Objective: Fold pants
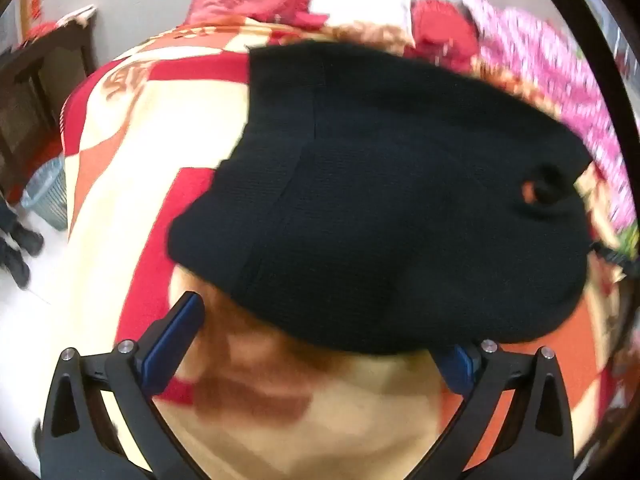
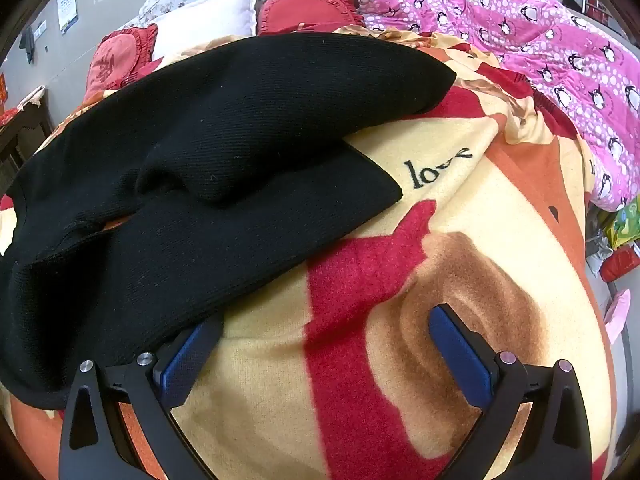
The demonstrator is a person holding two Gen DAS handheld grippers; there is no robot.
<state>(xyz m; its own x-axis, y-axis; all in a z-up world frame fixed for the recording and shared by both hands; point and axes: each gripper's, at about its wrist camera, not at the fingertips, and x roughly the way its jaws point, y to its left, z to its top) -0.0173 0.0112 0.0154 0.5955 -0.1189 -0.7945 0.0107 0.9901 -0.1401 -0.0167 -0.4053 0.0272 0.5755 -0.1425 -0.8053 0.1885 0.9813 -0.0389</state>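
The black pants [image 1: 380, 200] lie on a red, cream and orange blanket [image 1: 168, 128] on a bed. In the left wrist view they look bunched, with a small hole-like gap near their right end. My left gripper [image 1: 320, 332] is open just in front of their near edge; the cloth covers its right fingertip. In the right wrist view the pants [image 2: 200, 184] lie with two legs spread toward the right. My right gripper [image 2: 320, 340] is open over the blanket [image 2: 460, 208], its left fingertip under the edge of the near leg. Neither holds cloth.
A pink penguin quilt [image 2: 540, 52] is heaped at the right of the bed. Red frilled cushions [image 2: 308, 8] and a white pillow [image 2: 208, 24] lie at the head. A dark wooden table [image 1: 36, 80] and a mesh bin [image 1: 48, 196] stand left of the bed.
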